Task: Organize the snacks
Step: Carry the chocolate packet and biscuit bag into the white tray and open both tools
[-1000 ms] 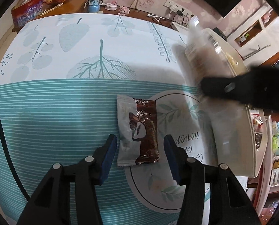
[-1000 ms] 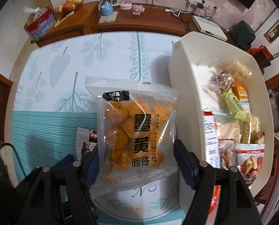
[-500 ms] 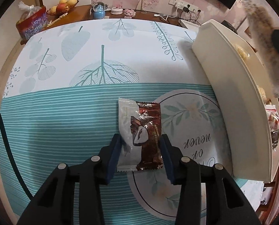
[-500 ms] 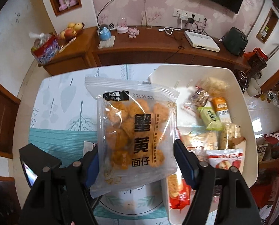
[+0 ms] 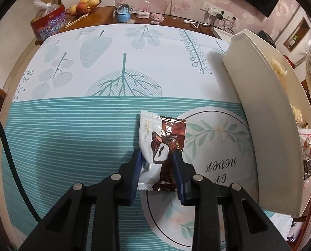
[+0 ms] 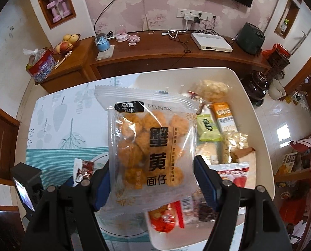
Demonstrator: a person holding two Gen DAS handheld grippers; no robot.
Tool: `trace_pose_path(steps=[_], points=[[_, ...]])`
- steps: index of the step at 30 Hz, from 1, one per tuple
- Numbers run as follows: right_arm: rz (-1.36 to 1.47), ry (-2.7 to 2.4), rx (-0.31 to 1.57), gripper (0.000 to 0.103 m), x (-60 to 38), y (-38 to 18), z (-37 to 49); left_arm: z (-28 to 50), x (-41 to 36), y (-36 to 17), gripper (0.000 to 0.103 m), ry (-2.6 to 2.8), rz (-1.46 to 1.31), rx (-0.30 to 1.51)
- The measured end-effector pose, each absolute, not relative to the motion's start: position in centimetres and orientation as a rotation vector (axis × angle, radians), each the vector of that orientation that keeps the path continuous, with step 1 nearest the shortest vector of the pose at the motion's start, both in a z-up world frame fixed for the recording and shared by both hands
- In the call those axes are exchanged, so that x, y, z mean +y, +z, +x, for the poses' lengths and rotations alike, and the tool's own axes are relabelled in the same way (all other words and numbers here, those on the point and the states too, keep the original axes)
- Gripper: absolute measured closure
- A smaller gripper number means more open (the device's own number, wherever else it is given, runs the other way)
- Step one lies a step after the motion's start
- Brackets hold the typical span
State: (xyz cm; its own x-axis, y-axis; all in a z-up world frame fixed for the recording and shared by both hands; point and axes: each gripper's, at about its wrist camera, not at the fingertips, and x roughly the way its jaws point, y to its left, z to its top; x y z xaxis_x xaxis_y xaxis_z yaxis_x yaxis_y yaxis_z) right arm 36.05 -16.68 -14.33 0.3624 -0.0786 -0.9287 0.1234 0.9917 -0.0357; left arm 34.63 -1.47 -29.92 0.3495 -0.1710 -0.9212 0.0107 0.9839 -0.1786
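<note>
Left hand-held gripper (image 5: 157, 161) has now pinched the chocolate snack packet (image 5: 160, 146) on the tabletop (image 5: 72, 138), left of the cream tray (image 5: 266, 125). Right hand-held gripper (image 6: 153, 179), still clamping the fried-ball snack bag (image 6: 149, 146), has moved above the tray, so dropping it seems next.

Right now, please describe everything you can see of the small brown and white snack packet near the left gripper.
The snack packet is a small glossy sachet, white on one half and dark brown on the other, with crimped ends and a chocolate picture. It lies lengthwise between the blue pads of the left gripper, which press its sides and wrinkle it. Its far end reaches over the striped tablecloth, beside a round printed mat.
</note>
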Motion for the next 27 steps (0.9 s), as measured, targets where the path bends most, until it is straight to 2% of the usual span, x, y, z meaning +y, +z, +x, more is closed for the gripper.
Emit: trace_pose_path(steps=[13, 27], points=[[0.063, -0.161, 1.202, 0.03, -23.1, -14.5, 35.5, 35.1, -2.8, -23.4, 0.077, -0.067, -0.188, 1.096], [0.197, -0.173, 1.232, 0.028, -29.7, -16.3, 35.7, 36.8, -10.5, -16.7, 0.076, -0.232, -0.187, 0.935]])
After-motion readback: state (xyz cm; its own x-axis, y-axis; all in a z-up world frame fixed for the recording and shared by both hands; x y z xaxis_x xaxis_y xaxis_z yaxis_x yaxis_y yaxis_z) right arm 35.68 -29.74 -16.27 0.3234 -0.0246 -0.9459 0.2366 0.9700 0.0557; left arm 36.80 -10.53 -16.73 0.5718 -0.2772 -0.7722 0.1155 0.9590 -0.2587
